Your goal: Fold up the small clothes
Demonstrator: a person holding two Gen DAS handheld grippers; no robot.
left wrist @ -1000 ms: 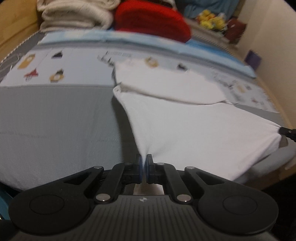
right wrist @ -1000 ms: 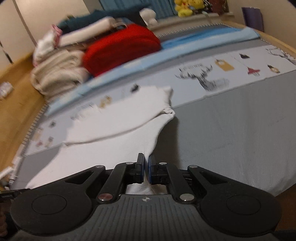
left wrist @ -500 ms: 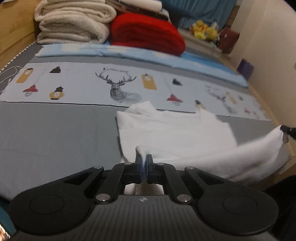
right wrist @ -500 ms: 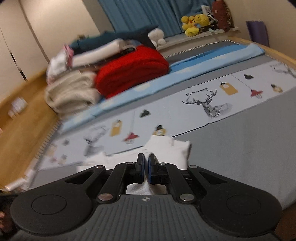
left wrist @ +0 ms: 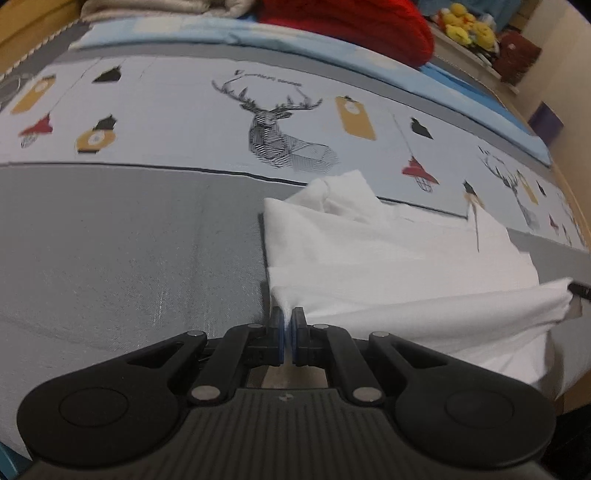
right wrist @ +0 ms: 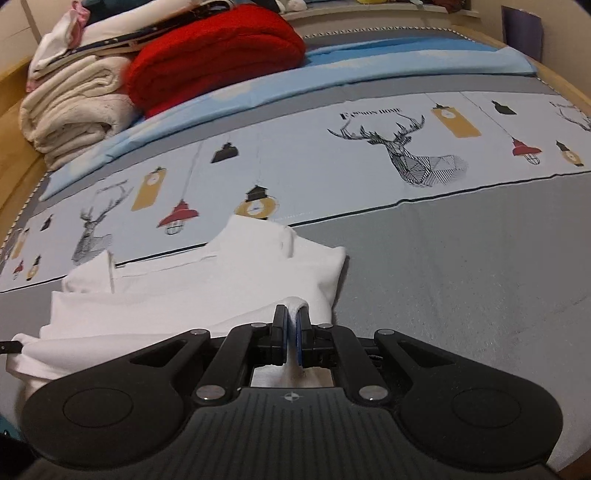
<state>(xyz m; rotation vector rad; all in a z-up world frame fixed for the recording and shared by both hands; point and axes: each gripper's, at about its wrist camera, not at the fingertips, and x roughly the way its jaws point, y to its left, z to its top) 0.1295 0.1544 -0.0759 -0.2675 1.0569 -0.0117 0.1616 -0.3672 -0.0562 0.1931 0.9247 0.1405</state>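
Left gripper [left wrist: 288, 325] pressed together, pinching one corner of white garment [left wrist: 388, 258]; right gripper [right wrist: 292, 325] likewise clamped on the opposite corner, a small fold of cloth bulging over its blue pads [right wrist: 298, 345]. Garment on grey part of bed cover [left wrist: 110, 258], far edge reaching onto the printed strip; lower part doubled up over the upper part, the held edge drooping between the two grippers and hanging just above the layers beneath. Crumpled bit, collar or sleeve, sticking up at far edge; cannot tell which. Right gripper's tip visible at right edge of left wrist view, left one's at left edge of right wrist view, each with cloth bunched at it. Printed strip: line-drawn deer head [right wrist: 406, 155], hanging lanterns in yellow, red, black. Small lettering above antlers [right wrist: 371, 113], blurred, not legible. No brand or label readable on garment. Behind: light blue sheet band [right wrist: 332, 70], red folded blanket [right wrist: 218, 55], cream folded blankets [right wrist: 70, 107], yellow plush toys [left wrist: 467, 27] on far ledge.
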